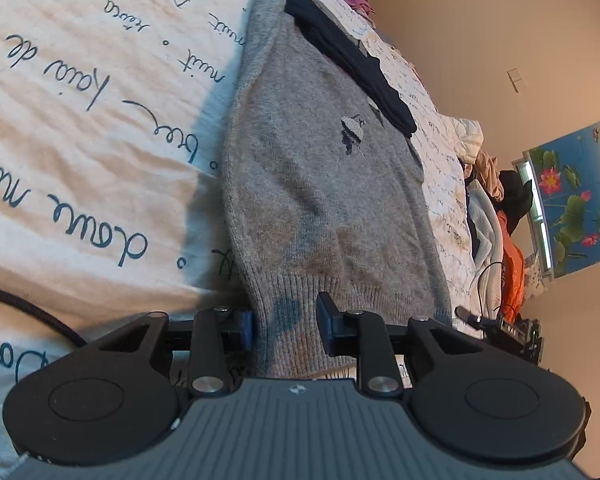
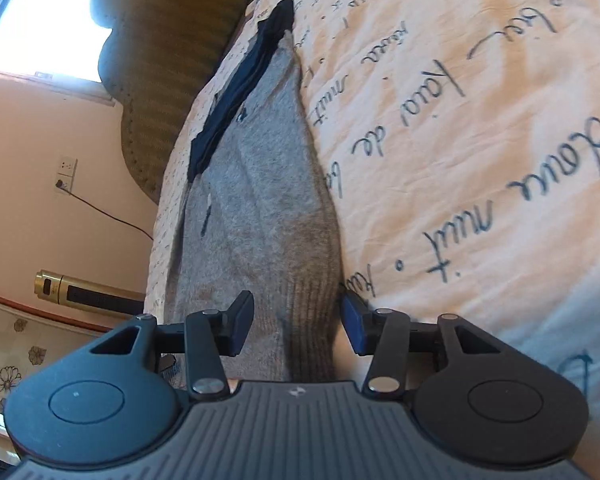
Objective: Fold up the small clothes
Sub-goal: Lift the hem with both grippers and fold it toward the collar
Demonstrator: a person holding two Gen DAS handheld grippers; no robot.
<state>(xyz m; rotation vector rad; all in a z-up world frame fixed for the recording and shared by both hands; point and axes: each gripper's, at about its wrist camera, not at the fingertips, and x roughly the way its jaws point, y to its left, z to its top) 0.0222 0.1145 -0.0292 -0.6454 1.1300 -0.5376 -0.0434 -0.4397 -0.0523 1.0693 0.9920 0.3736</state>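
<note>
Both hand-held grippers, left hand-held gripper and right hand-held gripper, stand with jaws apart, unclamped, astride the ribbed hem of the grey sweater, whose long axis runs straight ahead along the bed edge.

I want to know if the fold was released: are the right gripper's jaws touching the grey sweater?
Apart. The right wrist view shows the right gripper open, grey sweater hem between its jaws with gaps both sides.
</note>
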